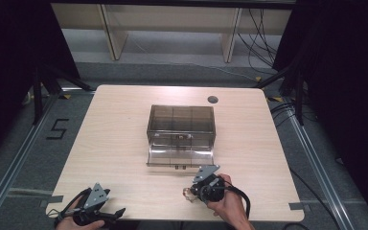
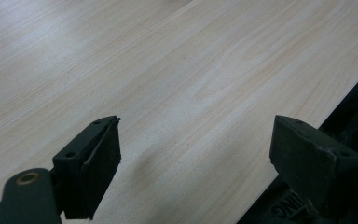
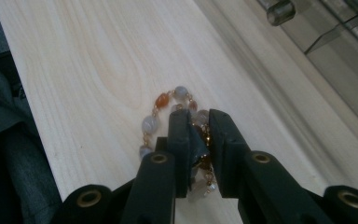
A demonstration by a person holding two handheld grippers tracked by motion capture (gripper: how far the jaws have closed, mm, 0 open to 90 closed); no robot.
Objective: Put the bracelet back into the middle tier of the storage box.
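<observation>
A beaded bracelet (image 3: 161, 109) of grey, white and orange stones lies on the pale wooden table (image 1: 120, 143) near its front edge. My right gripper (image 3: 198, 125) is shut on one side of the bracelet, and the rest of its loop shows beyond the black jaws. From above, the bracelet (image 1: 188, 193) sits just left of my right gripper (image 1: 194, 191), in front of a smoky clear plastic box (image 1: 181, 127) whose low drawer (image 1: 179, 157) is pulled out. My left gripper (image 2: 196, 154) hangs open over bare wood at the table's front left corner (image 1: 112, 215).
A dark round hole (image 1: 212, 99) marks the table's far right part. The table edge (image 2: 317, 116) runs close to the left gripper's right jaw. Dark floor, rails and cables surround the table.
</observation>
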